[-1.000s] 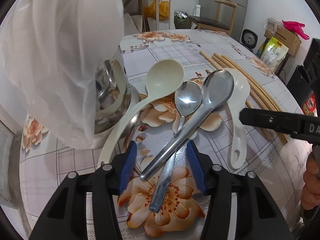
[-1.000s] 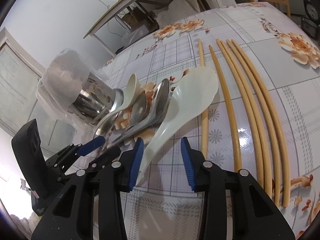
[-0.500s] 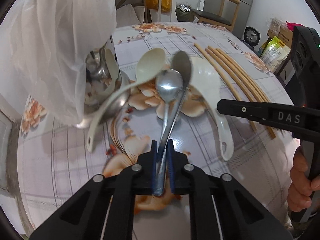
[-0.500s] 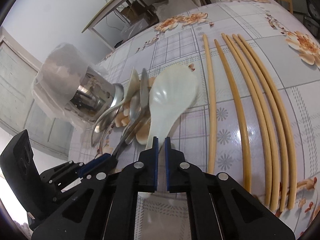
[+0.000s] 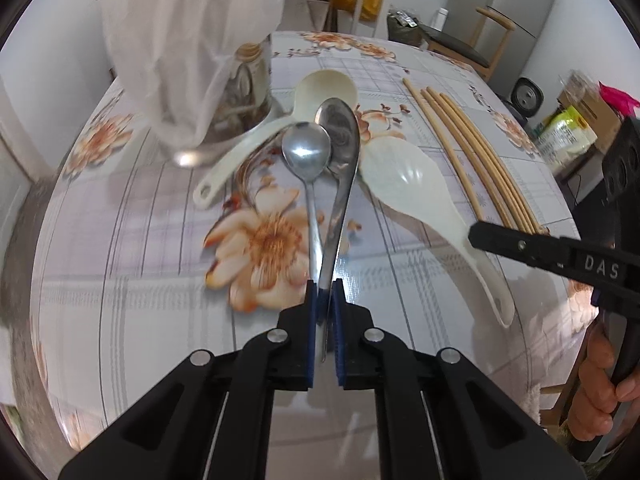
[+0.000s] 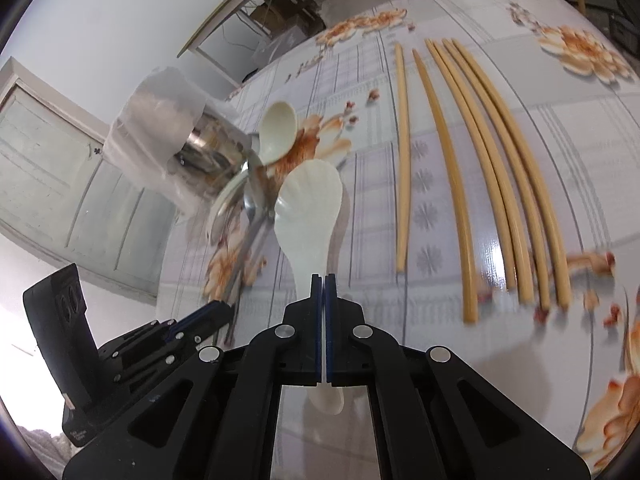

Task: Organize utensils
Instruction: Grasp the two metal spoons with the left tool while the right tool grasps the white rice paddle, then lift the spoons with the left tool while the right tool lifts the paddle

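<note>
My left gripper (image 5: 324, 292) is shut on the handles of two metal spoons (image 5: 308, 152), a round-bowled one and a longer one (image 5: 340, 132), held above the floral table. My right gripper (image 6: 324, 280) is shut on the handle of a white rice paddle (image 6: 310, 196), which also shows in the left wrist view (image 5: 408, 180). A cream plastic ladle (image 5: 326, 88) lies on the table with its handle toward a metal holder (image 5: 244, 84) wrapped in a white plastic bag (image 5: 188, 28). The ladle (image 6: 278, 124) and holder (image 6: 204, 148) also show in the right wrist view.
Several long bamboo chopsticks (image 6: 472, 152) lie side by side on the table's right part, also in the left wrist view (image 5: 472, 152). The floral tablecloth (image 5: 140, 240) covers a round table. A chair (image 5: 480, 48) and boxes stand beyond the far edge.
Both grippers were open a second ago and have closed: the left on the two metal spoons, the right on the rice paddle. Both have since pulled back and lifted their utensils.
</note>
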`<control>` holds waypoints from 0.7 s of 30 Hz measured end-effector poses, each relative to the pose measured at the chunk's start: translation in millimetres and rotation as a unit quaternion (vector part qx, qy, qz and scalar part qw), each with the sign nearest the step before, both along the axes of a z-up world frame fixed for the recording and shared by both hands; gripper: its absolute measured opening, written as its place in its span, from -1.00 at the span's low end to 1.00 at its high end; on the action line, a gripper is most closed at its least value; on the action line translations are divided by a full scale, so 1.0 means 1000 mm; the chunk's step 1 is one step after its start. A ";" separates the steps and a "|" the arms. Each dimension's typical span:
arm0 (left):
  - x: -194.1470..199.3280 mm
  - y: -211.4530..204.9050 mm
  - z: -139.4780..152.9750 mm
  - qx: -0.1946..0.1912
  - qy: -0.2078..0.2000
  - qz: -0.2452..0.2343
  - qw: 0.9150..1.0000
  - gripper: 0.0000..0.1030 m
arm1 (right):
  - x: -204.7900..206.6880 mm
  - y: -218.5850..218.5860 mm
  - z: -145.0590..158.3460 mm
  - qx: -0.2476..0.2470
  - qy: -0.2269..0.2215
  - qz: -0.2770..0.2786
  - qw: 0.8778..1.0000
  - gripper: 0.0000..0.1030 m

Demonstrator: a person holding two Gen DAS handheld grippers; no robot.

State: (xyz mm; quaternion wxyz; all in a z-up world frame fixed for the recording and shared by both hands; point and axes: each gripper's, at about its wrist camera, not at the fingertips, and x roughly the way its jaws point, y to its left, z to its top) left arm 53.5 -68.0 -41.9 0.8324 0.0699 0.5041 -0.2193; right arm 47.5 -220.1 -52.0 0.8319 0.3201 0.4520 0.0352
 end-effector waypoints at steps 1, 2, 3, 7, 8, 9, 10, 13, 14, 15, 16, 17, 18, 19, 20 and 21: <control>-0.002 0.001 0.000 0.000 0.002 0.003 1.000 -0.87 | -0.004 0.000 0.000 0.001 0.002 0.000 1.000 -1.00; -0.006 0.003 0.000 0.000 0.006 0.008 1.000 -0.87 | -0.006 0.001 -0.001 0.002 0.004 0.001 1.000 -1.00; -0.008 0.004 -0.001 -0.002 0.009 0.011 1.000 -0.87 | -0.009 0.001 -0.001 0.002 0.006 0.002 1.000 -1.00; -0.015 0.003 0.000 -0.008 0.019 0.008 1.000 -0.85 | -0.020 -0.001 -0.002 -0.009 0.012 -0.003 1.000 -1.00; -0.014 0.001 -0.001 -0.011 0.020 0.005 1.000 -0.85 | -0.023 -0.002 -0.001 -0.013 0.012 -0.005 1.000 -1.00; -0.016 0.001 0.000 -0.017 0.020 0.003 1.000 -0.84 | -0.025 -0.003 -0.001 -0.015 0.011 -0.006 1.000 -1.00; -0.016 0.001 0.001 -0.022 0.020 0.000 1.000 -0.80 | -0.025 -0.004 -0.001 -0.017 0.010 -0.007 1.000 -1.00; -0.020 0.003 0.006 -0.049 0.020 -0.017 0.998 -0.62 | -0.025 -0.004 0.001 -0.024 0.010 -0.006 1.000 -1.00; -0.022 0.004 0.008 -0.060 0.019 -0.025 0.998 -0.60 | -0.025 -0.004 0.001 -0.026 0.010 -0.004 1.000 -1.00; -0.023 0.004 0.011 -0.072 0.019 -0.034 0.997 -0.58 | -0.024 -0.003 0.002 -0.030 0.011 -0.002 1.000 -1.00; -0.024 0.004 0.012 -0.080 0.020 -0.042 0.996 -0.56 | -0.024 -0.003 0.002 -0.033 0.011 -0.001 0.999 -1.00; -0.024 0.004 0.014 -0.090 0.022 -0.051 0.994 -0.55 | -0.023 -0.001 0.002 -0.037 0.012 0.000 0.999 -1.00; -0.024 0.004 0.017 -0.099 0.022 -0.059 0.993 -0.55 | -0.023 -0.001 0.002 -0.038 0.013 0.002 0.999 -0.99; -0.023 0.005 0.019 -0.105 0.021 -0.065 0.992 -0.55 | -0.023 -0.001 0.002 -0.038 0.013 0.002 0.999 -0.98; -0.021 0.005 0.021 -0.109 0.020 -0.068 0.991 -0.55 | -0.021 0.001 0.001 -0.038 0.014 0.002 0.999 -0.96; -0.019 0.005 0.024 -0.113 0.015 -0.071 0.991 -0.55 | -0.022 0.000 0.000 -0.039 0.014 0.002 0.999 -0.96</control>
